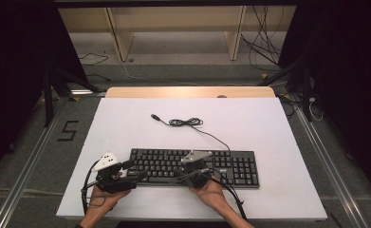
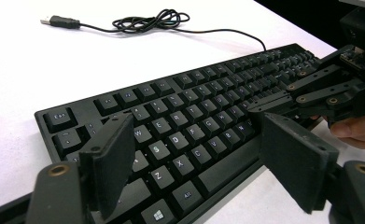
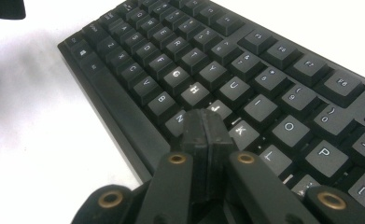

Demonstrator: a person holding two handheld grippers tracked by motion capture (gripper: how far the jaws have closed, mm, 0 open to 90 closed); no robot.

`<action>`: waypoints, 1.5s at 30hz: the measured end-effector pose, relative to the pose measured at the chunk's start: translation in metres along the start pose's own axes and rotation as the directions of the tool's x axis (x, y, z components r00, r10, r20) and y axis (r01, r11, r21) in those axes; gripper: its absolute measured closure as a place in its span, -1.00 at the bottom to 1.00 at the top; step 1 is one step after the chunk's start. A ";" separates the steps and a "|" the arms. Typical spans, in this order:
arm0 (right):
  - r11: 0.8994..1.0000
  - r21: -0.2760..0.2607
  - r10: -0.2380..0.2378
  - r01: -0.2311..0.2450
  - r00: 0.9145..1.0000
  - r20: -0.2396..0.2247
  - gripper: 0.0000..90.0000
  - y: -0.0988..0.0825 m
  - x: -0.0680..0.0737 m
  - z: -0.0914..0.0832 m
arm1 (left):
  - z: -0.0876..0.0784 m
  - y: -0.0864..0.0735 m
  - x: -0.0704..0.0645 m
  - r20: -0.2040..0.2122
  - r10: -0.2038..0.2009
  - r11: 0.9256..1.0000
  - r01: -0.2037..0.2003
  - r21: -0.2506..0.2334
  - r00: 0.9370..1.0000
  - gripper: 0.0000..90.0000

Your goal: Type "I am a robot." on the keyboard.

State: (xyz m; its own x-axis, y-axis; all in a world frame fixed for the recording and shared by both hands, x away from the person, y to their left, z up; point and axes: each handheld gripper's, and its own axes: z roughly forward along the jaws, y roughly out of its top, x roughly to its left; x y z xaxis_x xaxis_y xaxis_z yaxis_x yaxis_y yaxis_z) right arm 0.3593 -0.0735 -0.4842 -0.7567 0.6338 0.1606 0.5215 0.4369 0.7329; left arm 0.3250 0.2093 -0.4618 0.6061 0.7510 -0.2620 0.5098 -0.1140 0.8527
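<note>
Black keyboard (image 1: pixel 192 167) near table's (image 1: pixel 126 118) front edge. Left gripper (image 2: pixel 194 158) gaping over left-end keys, gripping nothing. Right gripper (image 3: pixel 206 128) pinched shut, seemingly touching J.

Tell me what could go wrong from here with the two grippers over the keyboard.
1. The right gripper, jaws shut, has its tip near the J and K keys; the blunt tip could press two keys at once.
2. The left gripper hangs with jaws wide open above the keyboard; lowered like that, its pads could hit several keys.
3. The cable lies loosely coiled behind; dragging the keyboard could snag it.
</note>
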 end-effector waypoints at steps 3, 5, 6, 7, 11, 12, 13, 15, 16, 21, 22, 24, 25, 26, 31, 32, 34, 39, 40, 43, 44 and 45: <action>1.000 -0.001 0.006 -0.006 1.000 -0.003 1.00 0.000 0.000 0.000 | 0.000 0.000 0.000 -0.001 0.000 1.000 0.000 -0.002 1.000 -0.41; 1.000 -0.001 0.011 -0.011 1.000 -0.005 1.00 0.000 -0.001 0.000 | 0.000 0.000 0.000 -0.002 0.002 1.000 -0.002 -0.005 1.000 -0.41; 1.000 -0.003 0.012 -0.012 1.000 -0.006 1.00 0.000 -0.001 -0.001 | 0.000 0.000 0.000 -0.002 0.002 1.000 -0.002 -0.005 1.000 -0.41; 1.000 -0.003 0.015 -0.015 1.000 -0.005 1.00 0.000 -0.001 -0.001 | 0.000 -0.001 0.000 -0.003 0.003 1.000 -0.003 -0.005 1.000 -0.42; 1.000 -0.011 0.021 -0.021 1.000 -0.015 0.98 0.001 -0.001 -0.002 | 0.000 -0.001 0.000 -0.004 0.005 1.000 -0.005 -0.006 1.000 -0.42; 0.999 -0.014 0.030 -0.030 0.999 -0.016 0.97 0.002 -0.001 -0.003 | 0.000 -0.001 0.000 -0.005 0.005 1.000 -0.005 -0.006 1.000 -0.42; 0.999 -0.017 0.028 -0.028 0.999 -0.017 0.97 0.002 -0.001 -0.004 | 0.000 -0.001 0.000 -0.006 0.005 1.000 -0.005 -0.007 1.000 -0.42; 0.999 -0.021 0.033 -0.034 0.999 -0.017 0.96 0.002 -0.002 -0.006 | 0.000 -0.001 0.000 -0.007 0.004 1.000 -0.004 -0.010 1.000 -0.42; 0.999 -0.021 0.033 -0.034 0.999 -0.017 0.96 0.002 -0.002 -0.006 | 0.000 -0.001 0.000 -0.008 0.004 1.000 -0.004 -0.011 1.000 -0.42; 0.998 -0.041 0.044 -0.045 0.999 -0.026 0.91 0.004 -0.003 -0.010 | -0.001 0.000 0.000 -0.011 0.006 1.000 -0.006 -0.014 1.000 -0.42; 0.997 -0.049 0.050 -0.052 0.998 -0.030 0.87 0.004 -0.004 -0.012 | -0.001 0.000 0.000 -0.012 0.006 1.000 -0.006 -0.015 1.000 -0.42; 0.997 -0.057 0.049 -0.051 0.998 -0.033 0.80 0.005 -0.004 -0.013 | -0.001 0.000 0.000 -0.013 0.005 1.000 -0.005 -0.017 1.000 -0.42; 0.997 -0.059 0.051 -0.053 0.998 -0.035 0.75 0.005 -0.004 -0.014 | -0.001 0.000 0.000 -0.013 0.003 1.000 -0.003 -0.019 1.000 -0.42; 0.996 -0.063 0.054 -0.056 0.998 -0.040 0.71 0.005 -0.004 -0.014 | -0.001 0.000 0.000 -0.013 0.003 1.000 -0.003 -0.020 1.000 -0.42; 0.996 -0.072 0.057 -0.062 0.996 -0.062 0.28 0.006 -0.003 -0.016 | -0.001 0.000 0.001 -0.014 0.000 1.000 0.000 -0.026 1.000 -0.43; 0.996 -0.072 0.056 -0.061 0.996 -0.068 0.22 0.006 -0.003 -0.016 | -0.001 0.000 0.001 -0.015 0.000 1.000 0.000 -0.028 1.000 -0.43; 0.996 -0.072 0.056 -0.061 0.996 -0.075 0.10 0.006 -0.002 -0.017 | -0.001 0.000 0.001 -0.015 0.000 1.000 0.000 -0.028 1.000 -0.43; 0.995 -0.077 0.049 -0.056 0.995 -0.092 -0.01 0.007 0.001 -0.020 | -0.002 -0.001 0.002 -0.016 -0.002 1.000 0.002 -0.032 1.000 -0.43; 0.995 -0.078 0.047 -0.054 0.994 -0.096 -0.02 0.007 0.002 -0.020 | -0.002 -0.001 0.002 -0.016 -0.002 1.000 0.002 -0.032 1.000 -0.43; 0.996 -0.077 0.039 -0.047 0.994 -0.105 -0.03 0.007 0.004 -0.020 | -0.001 -0.001 0.002 -0.017 -0.002 1.000 0.002 -0.030 1.000 -0.43; 0.996 -0.078 0.037 -0.046 0.993 -0.109 -0.03 0.007 0.005 -0.020 | -0.002 -0.001 0.003 -0.017 -0.003 1.000 0.002 -0.031 1.000 -0.43; 0.996 -0.079 0.035 -0.044 0.993 -0.110 -0.03 0.007 0.005 -0.020 | -0.002 -0.001 0.003 -0.018 -0.006 0.999 0.005 -0.033 1.000 -0.43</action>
State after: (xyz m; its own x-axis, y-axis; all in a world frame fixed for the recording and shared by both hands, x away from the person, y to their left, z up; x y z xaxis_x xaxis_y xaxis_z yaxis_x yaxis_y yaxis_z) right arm 0.3508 -0.0798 -0.4649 -0.7767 0.5744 0.2584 0.5217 0.3568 0.7749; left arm 0.3254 0.2125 -0.4623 0.5918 0.7635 -0.2586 0.4924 -0.0884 0.8659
